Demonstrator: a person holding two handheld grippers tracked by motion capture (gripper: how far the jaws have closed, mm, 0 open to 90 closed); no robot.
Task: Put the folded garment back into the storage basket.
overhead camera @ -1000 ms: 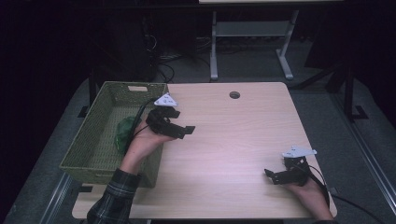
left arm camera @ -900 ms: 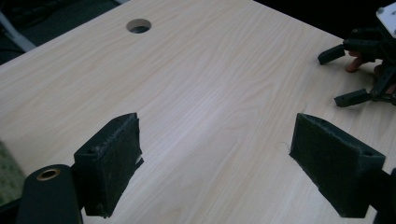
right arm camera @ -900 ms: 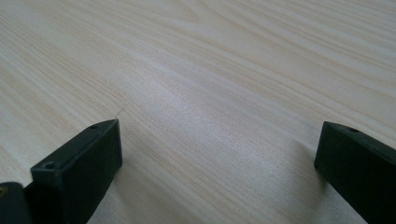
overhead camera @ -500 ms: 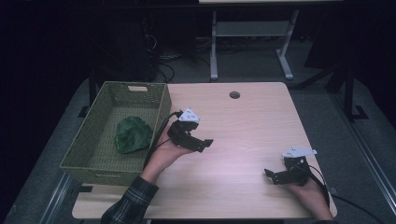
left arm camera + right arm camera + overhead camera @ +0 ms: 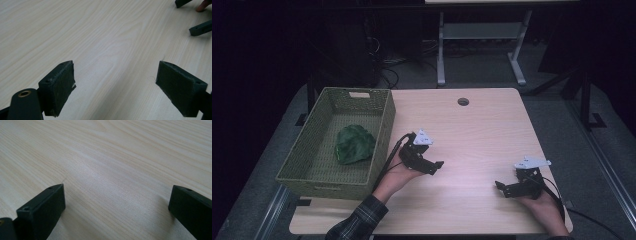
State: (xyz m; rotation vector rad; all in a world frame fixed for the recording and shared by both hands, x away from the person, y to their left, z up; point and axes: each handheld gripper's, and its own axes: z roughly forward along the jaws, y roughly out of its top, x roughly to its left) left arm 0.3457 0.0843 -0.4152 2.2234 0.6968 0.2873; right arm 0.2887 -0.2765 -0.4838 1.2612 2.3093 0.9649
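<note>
**Green item in basket; both hand-held grippers empty over worktop**

The green crumpled item (image 5: pixel 354 144) is seen lying inside the woven green basket (image 5: pixel 379 131), near its middle, at the left edge of the worktop (image 5: pixel 482 130). It is touched by neither tool.

The left hand-held gripper (image 5: pixel 436 166) is held just right of the basket wall, over bare wood. Its jaws are spread wide, with nothing between them, as confirmed in the left gripper view (image 5: pixel 116 87).

The right hand-held gripper (image 5: pixel 502 186) is held low near the front right corner, well apart from the basket. Its jaws are likewise spread and empty (image 5: pixel 116 210).

Judgement: the placing step appears complete, since the item rests in the basket and is released. No further object is seen on the worktop. The next move is judged to call only for both tools being settled clear of the basket.
</note>
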